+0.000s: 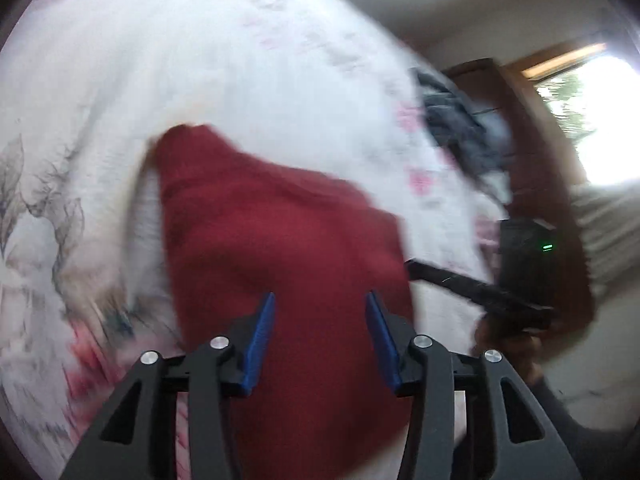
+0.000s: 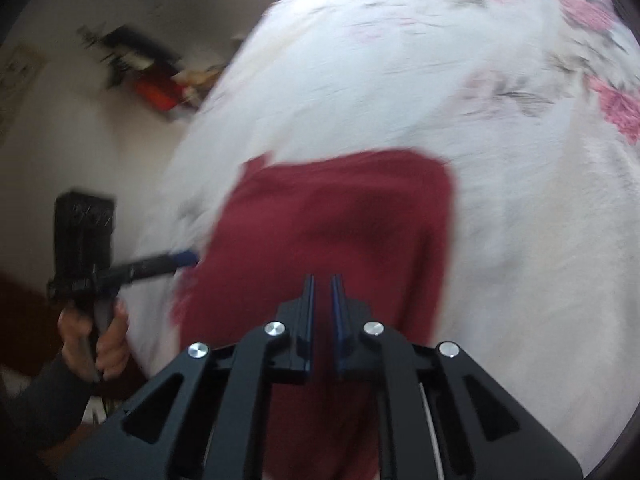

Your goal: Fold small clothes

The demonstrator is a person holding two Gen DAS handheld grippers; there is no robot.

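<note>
A: What is lying under the grippers?

B: A dark red garment (image 1: 280, 248) is lying on a white bedspread (image 1: 200, 60) printed with pink flowers and grey leaves. The cloth is looking soft and matte, roughly rectangular with rounded corners, though both pictures are smearing with blur.

A: How are the fingers standing?

B: The left gripper (image 1: 320, 308) is hanging over the red cloth with its blue-padded fingers spread wide, gripping nothing. The right gripper (image 2: 322, 280) is showing its fingers nearly together, a thin slit between them; whether cloth is caught there I cannot tell.

A: What is one camera catching that the other is missing?

B: The left wrist view is showing a bright window (image 1: 592, 120), brown wooden furniture and a dark heap of fabric (image 1: 460, 128) at the bed's far edge. The right wrist view is showing a hand (image 2: 96, 340) in a dark sleeve gripping the left tool's handle, its blue tip touching the garment's edge.

A: Any writing?

B: None is readable.
</note>
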